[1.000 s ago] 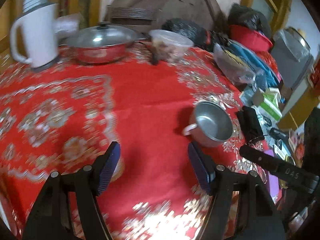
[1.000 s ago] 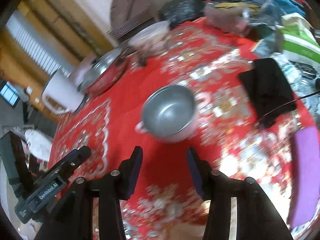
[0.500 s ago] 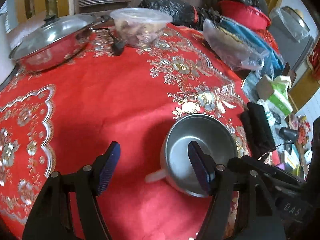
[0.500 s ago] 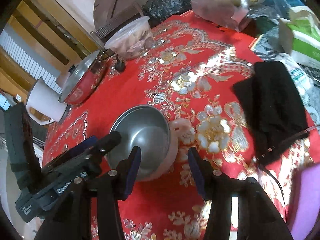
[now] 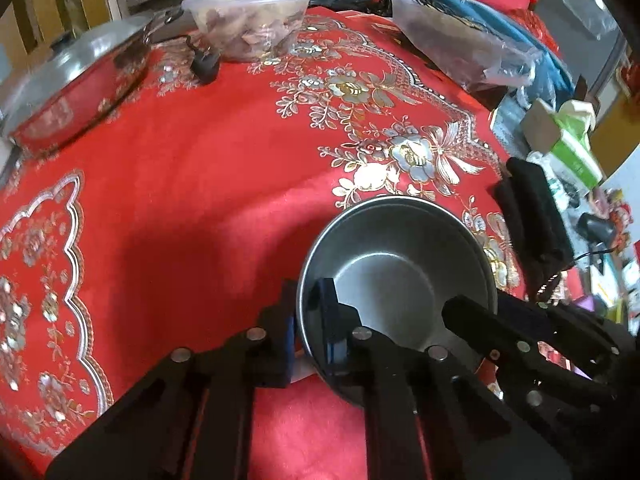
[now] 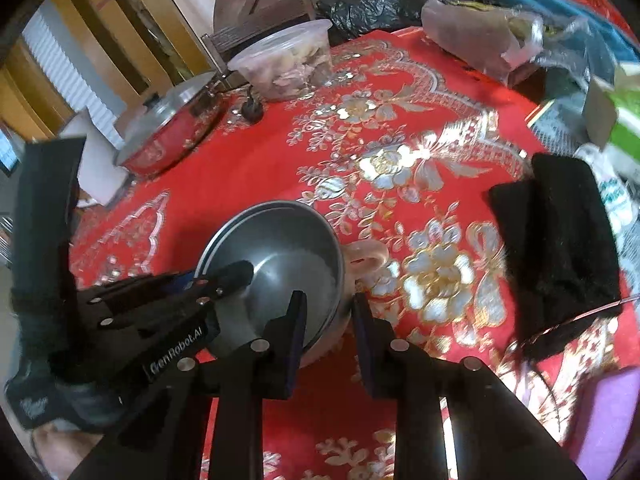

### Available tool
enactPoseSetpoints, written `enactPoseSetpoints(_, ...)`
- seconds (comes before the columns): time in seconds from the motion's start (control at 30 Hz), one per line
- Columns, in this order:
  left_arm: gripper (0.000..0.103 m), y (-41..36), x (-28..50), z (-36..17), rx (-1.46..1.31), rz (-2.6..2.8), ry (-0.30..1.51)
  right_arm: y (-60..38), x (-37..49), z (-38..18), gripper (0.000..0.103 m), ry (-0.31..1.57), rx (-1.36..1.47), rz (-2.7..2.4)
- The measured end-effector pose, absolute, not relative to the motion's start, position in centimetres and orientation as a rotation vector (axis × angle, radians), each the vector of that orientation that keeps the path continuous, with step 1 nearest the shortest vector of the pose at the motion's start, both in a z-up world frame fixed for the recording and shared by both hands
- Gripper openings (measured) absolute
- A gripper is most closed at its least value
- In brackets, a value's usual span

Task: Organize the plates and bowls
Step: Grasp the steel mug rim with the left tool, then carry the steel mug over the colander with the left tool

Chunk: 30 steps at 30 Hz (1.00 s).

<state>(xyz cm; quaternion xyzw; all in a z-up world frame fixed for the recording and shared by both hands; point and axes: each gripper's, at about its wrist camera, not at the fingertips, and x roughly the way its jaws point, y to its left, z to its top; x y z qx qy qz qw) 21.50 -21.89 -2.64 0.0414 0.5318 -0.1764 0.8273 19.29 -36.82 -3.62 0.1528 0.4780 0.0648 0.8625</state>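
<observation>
Steel bowl (image 5: 396,276) sits on the red tablecloth (image 5: 208,184) toward the table's right edge, its pale handle (image 6: 366,256) pointing at that edge. A second rim line shows just outside the inner rim; cannot tell whether this is one bowl or two nested.

Left gripper (image 5: 310,332): fingers closed on the bowl's near-left rim, one blue pad (image 5: 329,320) inside the wall, the other outside against it.

Right gripper (image 6: 326,340): fingers straddle the near-right rim, left finger inside the bowl, right finger outside just below the handle. A gap shows between the pads and the wall; not clamped as far as visible.

Beside the bowl, at the right edge: folded black cloth (image 6: 560,264). Green-and-white box (image 5: 568,144) beyond it, off the cloth's edge.

Far edge: clear lidded food container (image 5: 248,16), plastic bag (image 5: 460,52) of dark contents, black bags (image 6: 372,0) behind.

Far left corner: red pan with glass lid (image 5: 76,76); black plug (image 5: 204,66) between pan and container
</observation>
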Motion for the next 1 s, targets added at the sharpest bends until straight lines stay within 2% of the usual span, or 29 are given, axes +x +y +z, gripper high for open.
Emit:
enactPoseSetpoints(0.47, 0.008, -11.9, 16.7, 1.4, -0.032, -0.262, 1.092, -27.1, 15.8, 0.8, 0.024, 0.955, 0.19, 0.309)
enactPoseSetpoints(1.0, 0.008, 7.9, 6.8, 7.6, -0.167, 0.006, 0.967, -7.3, 9.9, 5.8, 0.024, 0.908, 0.004, 0.609)
